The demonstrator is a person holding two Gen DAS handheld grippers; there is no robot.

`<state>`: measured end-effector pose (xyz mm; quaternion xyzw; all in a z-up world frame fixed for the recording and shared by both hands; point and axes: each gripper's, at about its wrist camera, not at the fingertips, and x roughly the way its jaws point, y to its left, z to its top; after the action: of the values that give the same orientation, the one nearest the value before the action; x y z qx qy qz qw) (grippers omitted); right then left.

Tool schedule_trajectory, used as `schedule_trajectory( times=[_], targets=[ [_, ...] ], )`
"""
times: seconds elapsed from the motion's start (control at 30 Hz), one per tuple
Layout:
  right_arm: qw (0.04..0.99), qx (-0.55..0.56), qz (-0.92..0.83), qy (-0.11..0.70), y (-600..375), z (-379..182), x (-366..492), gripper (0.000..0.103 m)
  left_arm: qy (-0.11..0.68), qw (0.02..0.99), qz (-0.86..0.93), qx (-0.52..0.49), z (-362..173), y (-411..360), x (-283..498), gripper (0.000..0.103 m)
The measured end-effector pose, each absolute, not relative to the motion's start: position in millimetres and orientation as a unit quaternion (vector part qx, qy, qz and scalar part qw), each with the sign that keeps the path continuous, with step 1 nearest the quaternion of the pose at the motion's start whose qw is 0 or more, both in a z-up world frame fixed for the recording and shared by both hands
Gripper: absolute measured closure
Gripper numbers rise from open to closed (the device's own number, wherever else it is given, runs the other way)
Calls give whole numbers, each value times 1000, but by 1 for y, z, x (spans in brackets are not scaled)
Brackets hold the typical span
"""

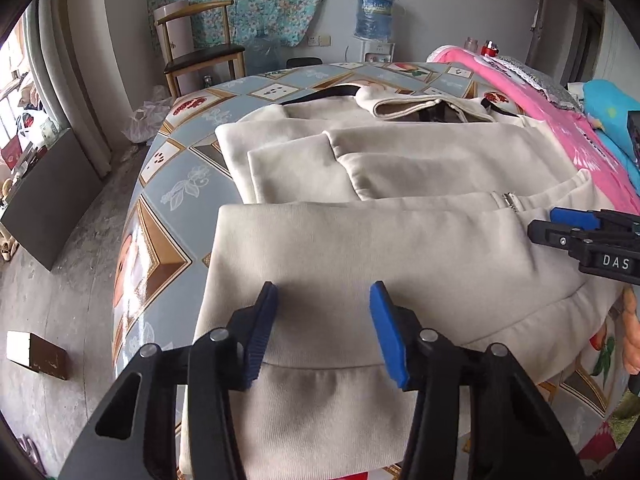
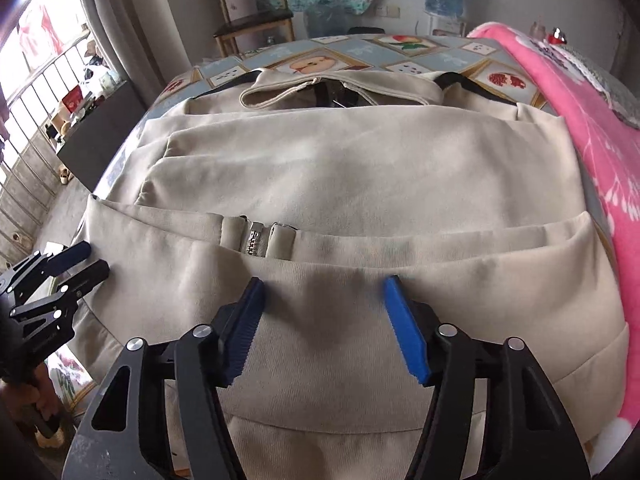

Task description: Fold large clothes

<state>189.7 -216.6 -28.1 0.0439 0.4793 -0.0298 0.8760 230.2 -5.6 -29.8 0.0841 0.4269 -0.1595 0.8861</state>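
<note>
Two grippers, left gripper and right gripper, jaws half open, holding nothing, hover over the near folded hem of the beige zip-up fleece jacket. Jacket's long axis runs near-to-far across the tiled-pattern table; collar far.

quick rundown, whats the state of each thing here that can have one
beige jacket: lying on the table, sleeves folded in, bottom part folded up
zipper: end showing at the fold edge
left gripper: open, over the jacket, gripping nothing
right gripper: open, over the jacket, gripping nothing
pink blanket: lying along the jacket's side
wooden chair: upright, seat bare
</note>
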Motion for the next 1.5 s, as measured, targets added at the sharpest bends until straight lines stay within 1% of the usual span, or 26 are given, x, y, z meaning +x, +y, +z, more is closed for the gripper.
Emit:
schedule_trajectory(
  times=[0.03, 0.07, 0.1, 0.13, 0.17, 0.2, 0.23, 0.33, 0.5, 0.57, 0.67, 0.77, 0.87, 0.9, 0.93, 0.97, 1.03, 1.07, 1.1, 1.17, 1.33, 1.37, 1.4, 1.43, 1.47, 1.5],
  targets=[
    [877, 38, -33, 478, -215, -28, 188, 61, 421, 888, -158, 94, -31, -7, 228, 56],
    [877, 31, -37, 478, -214, -28, 187, 75, 417, 889, -155, 106, -32, -9, 226, 59],
    [877, 24, -40, 479, -212, -28, 186, 82, 411, 891, -151, 115, -32, -10, 224, 61],
    [877, 25, -37, 478, -211, -28, 186, 86, 407, 893, -150, 119, -33, -10, 222, 67],
    [877, 24, -37, 478, -210, -28, 185, 91, 403, 895, -149, 120, -32, -9, 221, 79],
    [879, 21, -40, 474, -208, -27, 184, 96, 399, 897, -147, 123, -33, -9, 220, 87],
    [881, 17, -42, 471, -207, -27, 183, 97, 395, 898, -145, 126, -33, -8, 219, 96],
    [890, 21, -48, 453, -206, -16, 178, 98, 382, 904, -150, 121, -29, -5, 216, 100],
    [913, 13, -48, 404, -204, 25, 172, 99, 330, 925, -146, 124, 5, 1, 203, 100],
    [917, 4, -49, 397, -201, 29, 178, 99, 316, 930, -139, 123, 13, 1, 204, 100],
    [913, 13, -48, 405, -205, 16, 194, 99, 322, 929, -128, 130, 5, -1, 216, 100],
    [903, 14, -53, 425, -208, -13, 210, 99, 354, 917, -122, 137, -19, -6, 228, 100],
    [896, 36, -50, 440, -214, -27, 213, 95, 366, 912, -120, 139, -32, -7, 230, 100],
    [894, 52, -50, 442, -220, -23, 210, 88, 367, 912, -119, 139, -31, -7, 230, 100],
    [895, 70, -51, 439, -228, -16, 205, 87, 369, 912, -119, 138, -31, -7, 230, 100],
    [898, 84, -55, 429, -237, -7, 197, 82, 371, 911, -119, 136, -31, -7, 230, 100],
    [904, 93, -83, 408, -261, 12, 179, 67, 373, 910, -120, 135, -30, -6, 230, 100],
    [906, 94, -99, 402, -275, 19, 170, 53, 374, 910, -120, 136, -30, -7, 230, 100],
    [905, 90, -116, 400, -287, 23, 163, 47, 374, 910, -119, 137, -30, -7, 230, 100],
    [894, 72, -158, 412, -312, 21, 154, 44, 374, 910, -119, 137, -30, -7, 230, 99],
    [861, 68, -195, 464, -357, -11, 156, 43, 375, 908, -117, 142, -30, -8, 230, 99],
    [861, 76, -189, 465, -361, -14, 155, 48, 375, 908, -117, 144, -30, -8, 229, 99],
    [863, 81, -188, 462, -362, -15, 154, 60, 374, 909, -117, 145, -30, -9, 229, 99],
    [865, 77, -192, 458, -361, -14, 151, 69, 372, 909, -117, 147, -31, -9, 229, 99],
    [869, 73, -194, 450, -359, -11, 149, 87, 370, 910, -116, 148, -31, -9, 228, 99],
    [874, 73, -197, 439, -357, -6, 145, 92, 368, 910, -115, 151, -31, -10, 228, 99]
  ],
)
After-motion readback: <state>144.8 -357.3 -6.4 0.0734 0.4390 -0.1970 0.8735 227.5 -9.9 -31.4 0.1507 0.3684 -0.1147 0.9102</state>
